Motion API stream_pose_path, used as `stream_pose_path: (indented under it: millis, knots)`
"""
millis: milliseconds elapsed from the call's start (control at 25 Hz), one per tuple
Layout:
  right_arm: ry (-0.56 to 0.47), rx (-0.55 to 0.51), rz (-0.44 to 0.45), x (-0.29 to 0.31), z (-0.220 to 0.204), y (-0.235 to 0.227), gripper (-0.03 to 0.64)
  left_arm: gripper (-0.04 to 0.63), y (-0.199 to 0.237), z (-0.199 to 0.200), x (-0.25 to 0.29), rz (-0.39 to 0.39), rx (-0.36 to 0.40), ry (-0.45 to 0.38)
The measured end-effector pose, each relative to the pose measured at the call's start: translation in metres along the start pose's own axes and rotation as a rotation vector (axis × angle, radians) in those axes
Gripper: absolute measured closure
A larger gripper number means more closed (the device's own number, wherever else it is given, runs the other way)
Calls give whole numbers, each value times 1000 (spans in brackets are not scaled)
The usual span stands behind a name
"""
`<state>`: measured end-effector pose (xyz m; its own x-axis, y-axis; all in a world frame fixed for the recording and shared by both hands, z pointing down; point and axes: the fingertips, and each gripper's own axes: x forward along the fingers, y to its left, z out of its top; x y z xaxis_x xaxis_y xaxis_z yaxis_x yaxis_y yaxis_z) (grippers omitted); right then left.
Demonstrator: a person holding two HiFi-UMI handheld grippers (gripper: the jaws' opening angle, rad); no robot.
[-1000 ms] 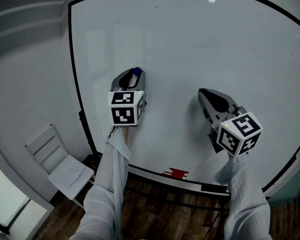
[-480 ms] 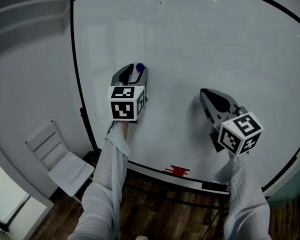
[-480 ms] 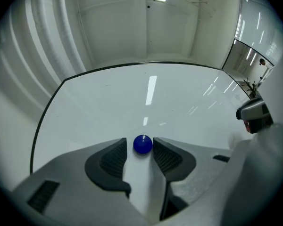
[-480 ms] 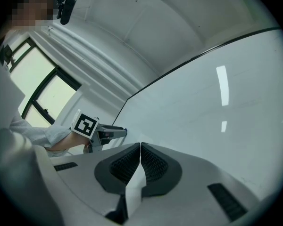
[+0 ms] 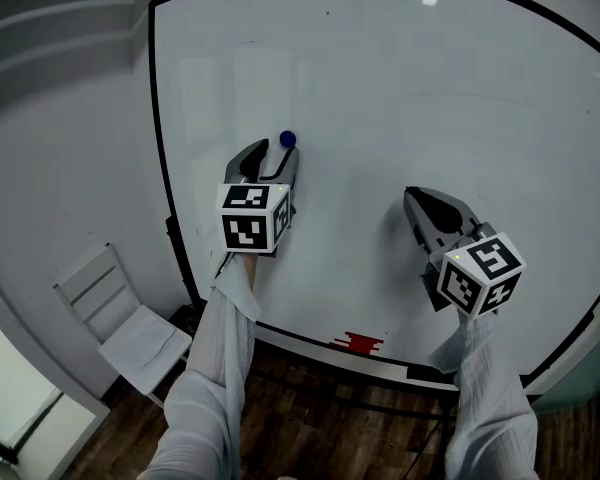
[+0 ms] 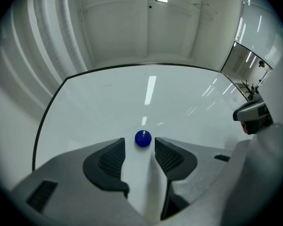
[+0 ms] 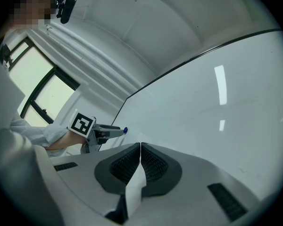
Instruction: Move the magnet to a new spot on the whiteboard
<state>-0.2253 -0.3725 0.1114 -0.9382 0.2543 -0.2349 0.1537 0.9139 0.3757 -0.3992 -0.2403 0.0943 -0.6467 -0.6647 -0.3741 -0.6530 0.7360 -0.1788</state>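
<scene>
One blue magnet (image 5: 287,139) clung to the whiteboard (image 5: 430,88) just beyond the left hand-held gripper (image 5: 270,154), whose jaws had just been opening, clear of it; the right hand-held gripper (image 5: 412,196) was closed, empty.

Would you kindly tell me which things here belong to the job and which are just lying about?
Job: blue magnet; whiteboard; left tongs, which have just been opening, magnet untouched at their tips.
Lying about: white chair; red item; shut right tongs.

The whiteboard (image 5: 430,98) looks smooth and glossy, the magnet (image 6: 143,138) shiny, the left tool (image 6: 139,145) matt plastic.
</scene>
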Motion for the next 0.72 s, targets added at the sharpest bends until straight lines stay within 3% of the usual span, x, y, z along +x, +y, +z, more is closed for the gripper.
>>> stream_pose_path:
  millis: [400,720]
  knots:
    - [31,4,-4,-17,-13,13,588,405,-15,-7,-31,-22,-29,4]
    - [40,24,7,-35,-23,35,588,410,-34,-38,-65,-41,-58,50]
